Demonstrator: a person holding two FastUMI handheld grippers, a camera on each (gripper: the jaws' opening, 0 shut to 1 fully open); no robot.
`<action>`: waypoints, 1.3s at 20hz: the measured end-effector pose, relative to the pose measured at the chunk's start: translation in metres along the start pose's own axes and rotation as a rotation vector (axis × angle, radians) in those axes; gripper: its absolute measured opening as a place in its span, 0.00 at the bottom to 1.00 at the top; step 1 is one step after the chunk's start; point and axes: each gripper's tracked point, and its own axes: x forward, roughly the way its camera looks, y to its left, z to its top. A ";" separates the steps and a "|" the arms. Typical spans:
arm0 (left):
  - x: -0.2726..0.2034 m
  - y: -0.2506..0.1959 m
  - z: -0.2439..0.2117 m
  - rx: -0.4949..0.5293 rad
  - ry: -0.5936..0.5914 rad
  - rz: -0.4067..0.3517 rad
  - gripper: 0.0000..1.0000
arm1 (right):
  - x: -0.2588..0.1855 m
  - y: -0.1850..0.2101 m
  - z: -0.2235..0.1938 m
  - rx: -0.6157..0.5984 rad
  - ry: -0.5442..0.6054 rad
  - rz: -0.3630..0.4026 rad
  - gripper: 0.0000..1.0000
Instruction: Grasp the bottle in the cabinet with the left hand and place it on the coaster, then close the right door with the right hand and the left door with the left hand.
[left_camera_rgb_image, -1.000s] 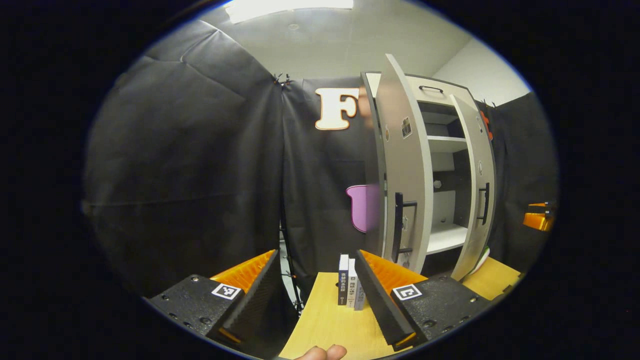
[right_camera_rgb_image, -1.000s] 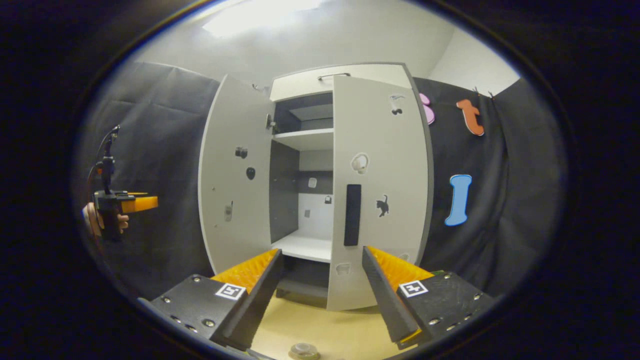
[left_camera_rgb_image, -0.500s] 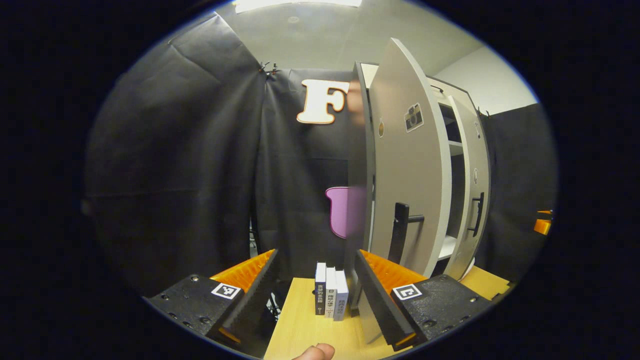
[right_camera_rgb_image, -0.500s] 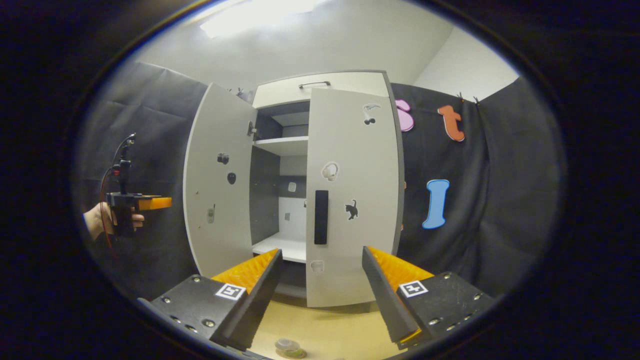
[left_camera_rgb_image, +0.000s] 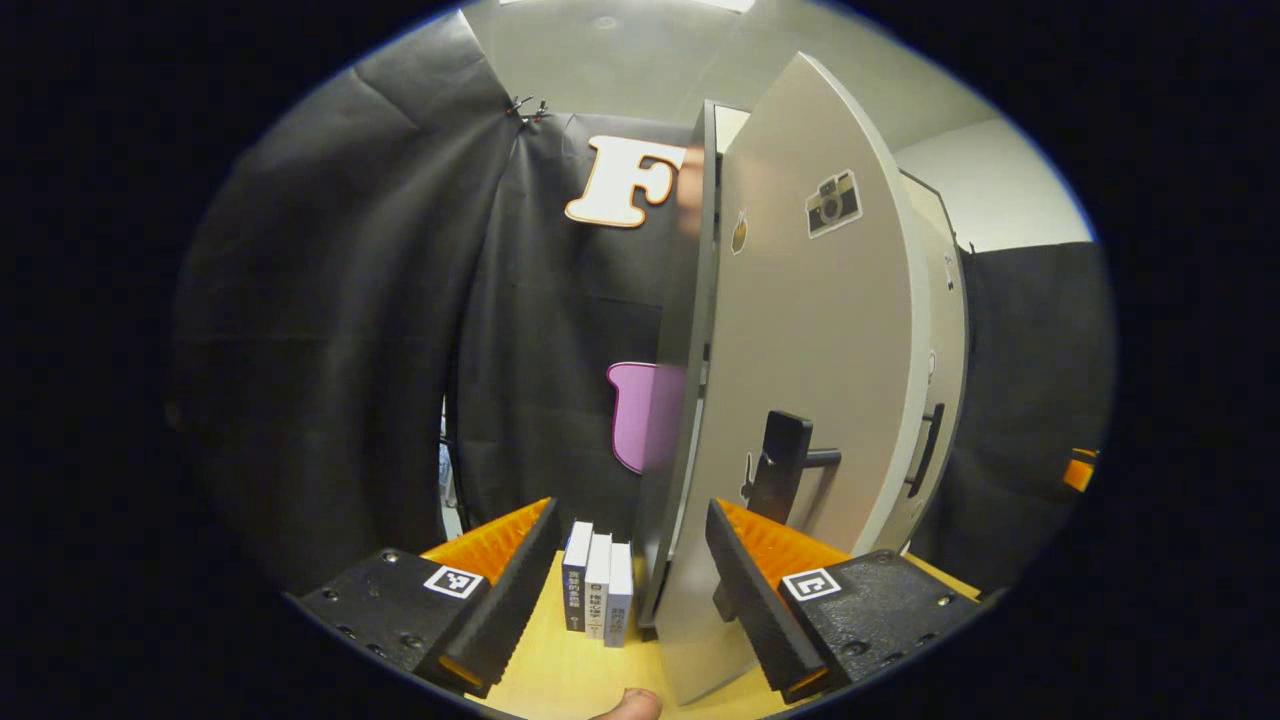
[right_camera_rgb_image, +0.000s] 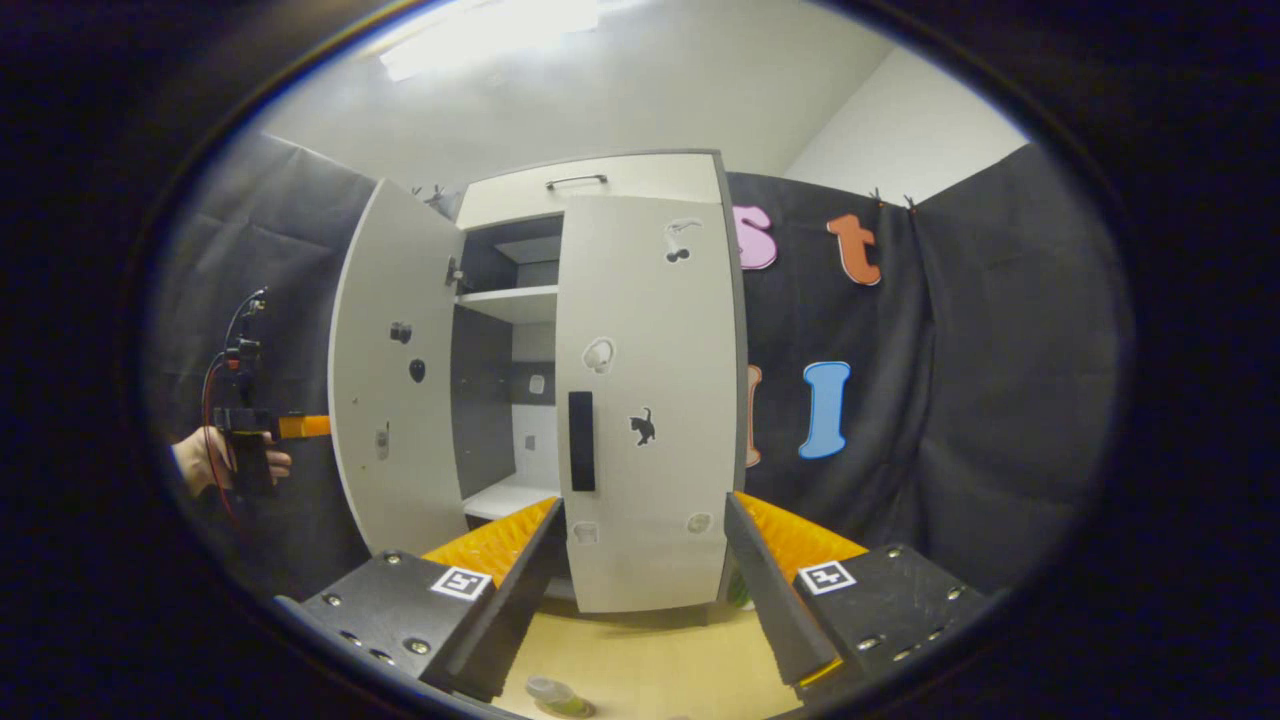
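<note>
- In the left gripper view, the left gripper (left_camera_rgb_image: 632, 590) has its jaws spread wide and holds nothing; the near edge of the left door (left_camera_rgb_image: 810, 380) stands between the two fingers, though whether either finger touches it I cannot tell.
- The left door stands ajar, its black handle (left_camera_rgb_image: 782, 478) just above the right-hand finger.
- Three books (left_camera_rgb_image: 598, 582) stand upright on the worktop (left_camera_rgb_image: 560, 670), beside the cabinet's side wall.
- In the right gripper view, the right gripper (right_camera_rgb_image: 640, 590) also has its jaws released and wide, gripping nothing, held in front of the right door (right_camera_rgb_image: 645, 400) and apart from it.
- The right door looks closed against the cabinet (right_camera_rgb_image: 590, 185); the left door is swung out, showing the shelves.
- The bottle (right_camera_rgb_image: 555, 695) sits on the worktop at the lower edge of that view; the coaster beneath it I cannot make out.
- Far left, a hand (right_camera_rgb_image: 205, 462) holds the left gripper near the open door's outer side.
</note>
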 end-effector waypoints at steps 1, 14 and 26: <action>-0.002 0.000 0.003 0.001 -0.013 0.012 0.87 | 0.000 -0.001 -0.002 -0.002 0.003 0.001 0.96; 0.013 -0.068 -0.012 -0.062 0.020 -0.080 0.93 | 0.019 -0.001 -0.010 -0.027 0.008 0.022 0.96; 0.026 -0.072 -0.007 -0.078 0.013 -0.054 0.93 | 0.029 0.013 -0.019 -0.044 0.041 0.016 0.96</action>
